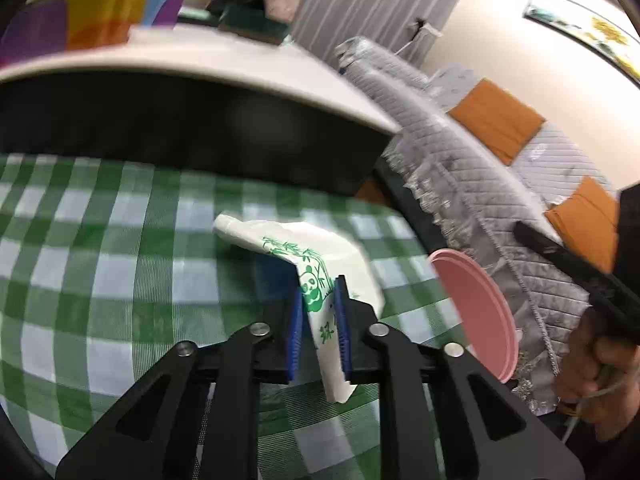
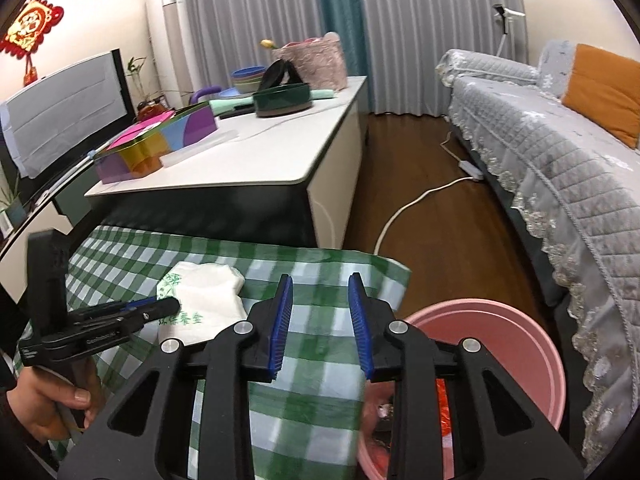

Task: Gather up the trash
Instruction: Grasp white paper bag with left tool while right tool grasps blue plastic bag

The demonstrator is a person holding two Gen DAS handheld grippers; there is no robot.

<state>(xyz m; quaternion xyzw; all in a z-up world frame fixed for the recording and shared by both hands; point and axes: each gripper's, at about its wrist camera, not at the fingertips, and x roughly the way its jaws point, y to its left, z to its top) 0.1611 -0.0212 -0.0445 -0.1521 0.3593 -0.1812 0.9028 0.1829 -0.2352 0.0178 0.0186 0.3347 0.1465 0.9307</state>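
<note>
Covering the low table is a green-and-white checked cloth (image 2: pixel 304 364), soft and slightly rumpled, its far right corner hanging loose over a wooden floor (image 2: pixel 408 168). Beyond the table's far edge stands a long white cabinet (image 2: pixel 256 168) with rounded corners, loaded with a coloured box (image 2: pixel 156 148) and a dark round tin (image 2: pixel 282 100). A grey quilted sofa (image 2: pixel 560 168) with lace trim and orange cushions runs along the right, leaving a strip of bare floor crossed by a white cable (image 2: pixel 404 208).

Near the cloth's middle lies a white plastic bag (image 1: pixel 316 276), thin and crinkled, printed with a green panda and bamboo. The left gripper (image 1: pixel 318 320) is clenched on its near part, blue ribbed pads pressing both sides. The right gripper (image 2: pixel 320 328) hovers over the cloth's right edge with jaws parted and nothing between them. Just off that edge sits a round pink plastic bin (image 2: pixel 516 356), smooth-walled, with red scraps inside.
</note>
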